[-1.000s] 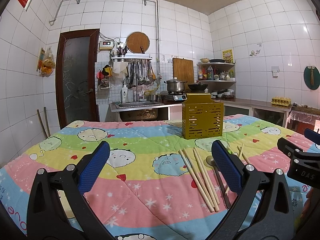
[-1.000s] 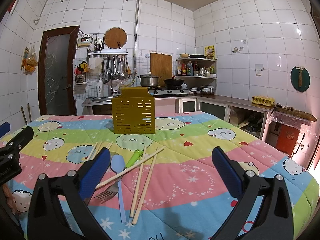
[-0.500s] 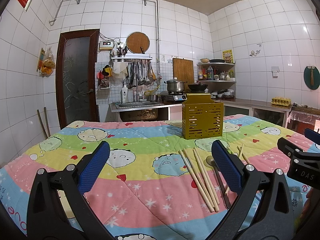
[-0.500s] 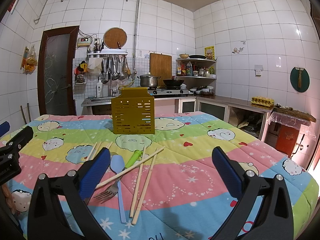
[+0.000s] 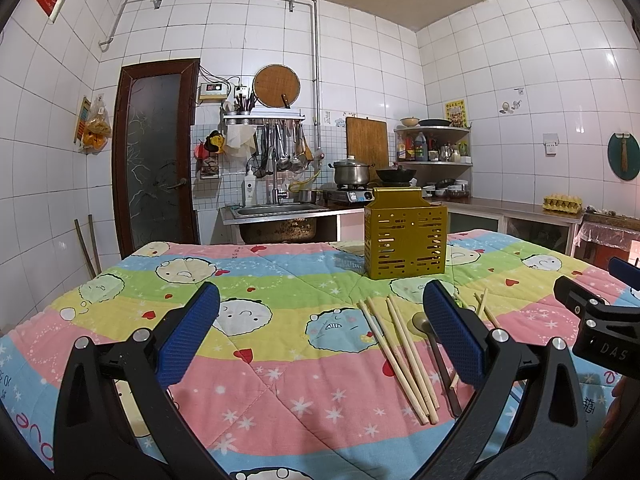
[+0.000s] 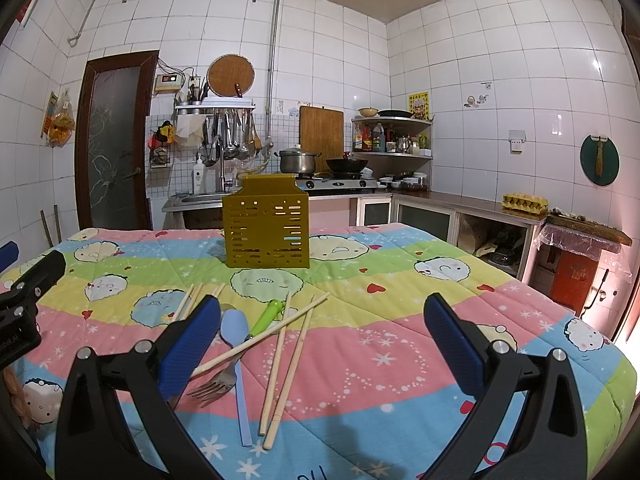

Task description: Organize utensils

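Note:
A yellow perforated utensil holder [image 5: 405, 235] [image 6: 267, 224] stands upright mid-table. Wooden chopsticks [image 5: 404, 354] [image 6: 286, 364] lie loose in front of it, with a dark metal spoon [image 5: 434, 350], a light blue spoon [image 6: 238, 364] and a fork with a green handle [image 6: 240, 356]. My left gripper [image 5: 320, 338] is open and empty, left of the utensils. My right gripper [image 6: 320, 338] is open and empty; its left finger sits just beside the blue spoon. Each gripper's edge shows in the other's view.
The table is covered by a striped cartoon quilt [image 5: 256, 280] [image 6: 400, 320]. Behind it are a sink [image 5: 280, 210], a stove with a pot [image 6: 298, 162], a door [image 5: 156, 152] and counters along the right wall [image 6: 480, 208].

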